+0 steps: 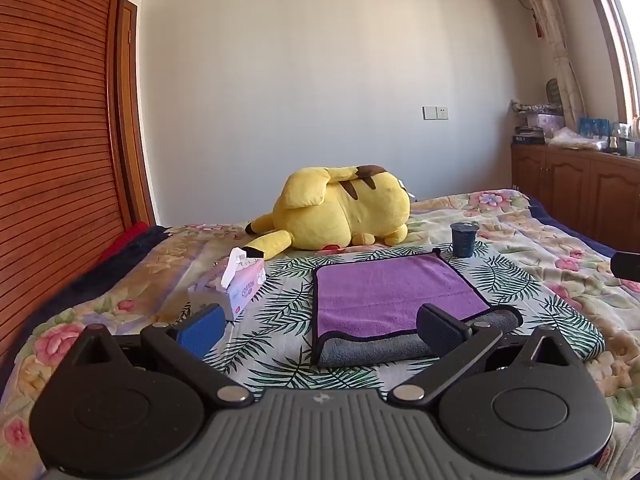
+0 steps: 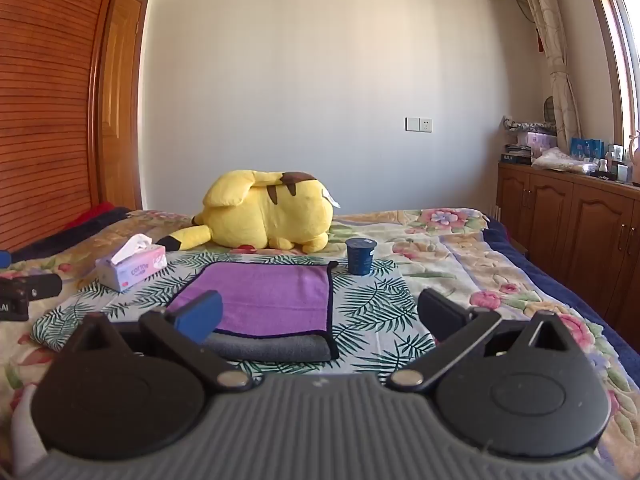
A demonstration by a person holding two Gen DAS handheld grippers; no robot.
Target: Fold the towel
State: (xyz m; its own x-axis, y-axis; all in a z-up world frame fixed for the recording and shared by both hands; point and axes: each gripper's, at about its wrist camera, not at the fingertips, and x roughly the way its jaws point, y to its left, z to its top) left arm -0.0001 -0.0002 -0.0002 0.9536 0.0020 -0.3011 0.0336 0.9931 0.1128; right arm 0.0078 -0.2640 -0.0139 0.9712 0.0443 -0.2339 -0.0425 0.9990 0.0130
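A purple towel (image 1: 384, 292) with a grey underside and black trim lies folded on a leaf-print cloth (image 1: 280, 304) on the bed. Its grey folded edge faces me. It also shows in the right wrist view (image 2: 272, 296). My left gripper (image 1: 320, 330) is open and empty, held just short of the towel's near edge. My right gripper (image 2: 320, 314) is open and empty, near the towel's near right corner. The left gripper's body (image 2: 24, 292) shows at the left edge of the right wrist view.
A yellow plush toy (image 1: 344, 212) lies behind the towel. A tissue box (image 1: 236, 284) stands to the left and a dark blue cup (image 1: 463, 240) at the towel's far right corner. A wooden headboard (image 1: 52, 140) is left, wooden cabinets (image 2: 572, 232) right.
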